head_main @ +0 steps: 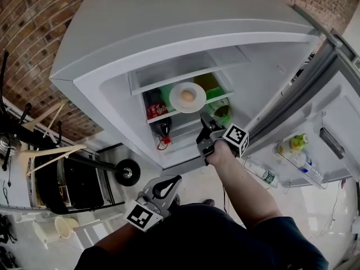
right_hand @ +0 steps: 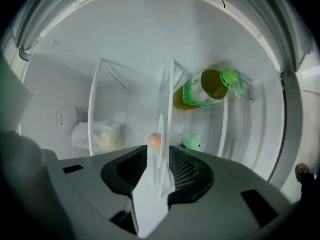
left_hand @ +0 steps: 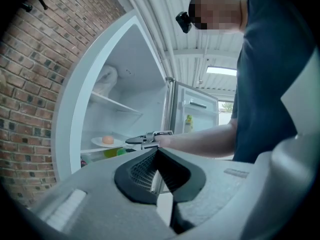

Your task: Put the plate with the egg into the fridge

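Observation:
The white plate (head_main: 175,98) with a brown egg (head_main: 188,96) rests on a glass shelf (head_main: 163,118) inside the open fridge (head_main: 112,66). My right gripper (head_main: 206,120) reaches to the plate's near right rim. In the right gripper view the plate (right_hand: 161,129) shows edge-on between the spread pads (right_hand: 186,170), with the egg (right_hand: 155,140) just beyond; the jaws are open and do not press on it. My left gripper (head_main: 177,180) hangs low outside the fridge, shut on nothing. From the left gripper view the plate (left_hand: 100,144) and the right gripper (left_hand: 132,141) are seen side on.
A green-lidded jar (right_hand: 202,89) of yellowish liquid and a dark bottle with a red label (head_main: 156,110) lie under the plate's shelf. A pale bag (right_hand: 100,136) sits at the back. The door (head_main: 315,122) stands open at right with bottles (head_main: 295,145). A cart (head_main: 67,179) stands left.

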